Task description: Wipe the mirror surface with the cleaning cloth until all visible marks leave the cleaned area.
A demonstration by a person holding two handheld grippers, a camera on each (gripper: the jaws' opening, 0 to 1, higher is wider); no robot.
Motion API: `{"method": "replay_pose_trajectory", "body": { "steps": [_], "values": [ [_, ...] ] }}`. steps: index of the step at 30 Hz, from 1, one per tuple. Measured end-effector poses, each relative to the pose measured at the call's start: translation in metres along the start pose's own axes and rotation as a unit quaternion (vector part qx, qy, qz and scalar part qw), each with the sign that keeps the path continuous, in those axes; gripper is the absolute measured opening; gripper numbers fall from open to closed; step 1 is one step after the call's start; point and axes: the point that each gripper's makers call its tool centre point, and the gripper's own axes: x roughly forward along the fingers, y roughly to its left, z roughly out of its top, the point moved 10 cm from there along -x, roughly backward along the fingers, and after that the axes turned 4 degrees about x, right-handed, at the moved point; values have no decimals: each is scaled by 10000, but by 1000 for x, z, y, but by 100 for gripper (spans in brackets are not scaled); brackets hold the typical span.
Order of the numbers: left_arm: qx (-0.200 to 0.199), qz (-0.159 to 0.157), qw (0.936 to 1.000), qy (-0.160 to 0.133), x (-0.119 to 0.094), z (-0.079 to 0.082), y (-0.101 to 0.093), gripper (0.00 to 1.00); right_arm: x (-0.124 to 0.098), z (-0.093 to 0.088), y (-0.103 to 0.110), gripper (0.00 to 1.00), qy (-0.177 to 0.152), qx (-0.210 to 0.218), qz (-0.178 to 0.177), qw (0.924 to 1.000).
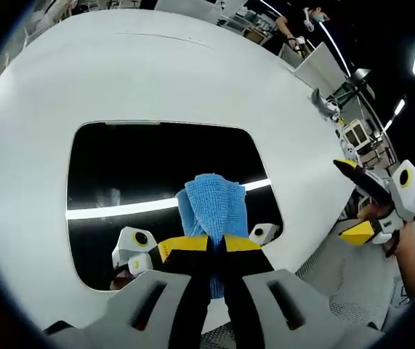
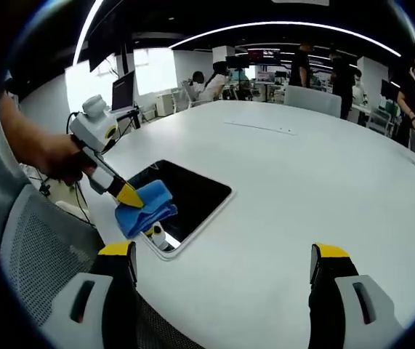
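The mirror [image 2: 185, 196] lay flat near the edge of the white tabletop [image 2: 301, 182] closest to the person, its dark glass reflecting a ceiling light strip. The left gripper [image 1: 214, 243] had its jaws closed on the blue cleaning cloth [image 1: 213, 203], pressing the free folded end against the glass near the mirror's near edge. The right gripper [image 2: 225, 265] hovered above the tabletop, well apart from the mirror, with its jaws spread wide and nothing between them. The cloth looked soft, light and limp, so it would likely bunch or slip unless pinched across its folded thickness. The mirror looked thin, rigid, slick and fragile, and better steadied at its rim than lifted.
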Motion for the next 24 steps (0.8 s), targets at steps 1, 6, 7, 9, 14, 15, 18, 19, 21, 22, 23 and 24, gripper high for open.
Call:
{"method": "replay_pose_trajectory", "body": {
  "steps": [1,6,7,9,14,15,18,19,21,22,23,24],
  "values": [
    [19,-12,10000,13,1,0,-2,2,0,0,0,98,-2,1,-2,10000],
    [110,-55,9999,60,6,-1,-13,2,0,0,1,98,4,-6,20,10000],
    [129,-69,9999,75,6,-1,-14,3,0,0,1,98,14,-18,33,10000],
    [185,-93,9997,98,8,-1,-17,3,1,-1,2,98,42,-96,57,9999],
    [275,-114,9995,114,12,-1,-25,3,0,0,2,98,23,-115,66,9999],
    [321,-127,9993,115,12,-2,-28,3,0,0,2,98,18,-119,65,9999],
    [322,-135,9993,123,15,-1,-31,3,0,0,3,98,-4,-147,77,9999],
    [338,-137,9992,130,16,-1,-32,3,0,0,3,98,-6,-158,81,9998],
    [338,-149,9992,146,17,0,-34,3,1,0,3,98,-8,-175,93,9998],
    [325,-164,9992,151,18,1,-35,3,1,0,3,98,-5,-173,98,9998],
    [309,-165,9993,160,19,1,-36,3,1,0,3,98,-2,-165,104,9998],
    [298,-159,9993,168,20,2,-37,3,1,0,4,98,10,-161,107,9998]
  ]
}}
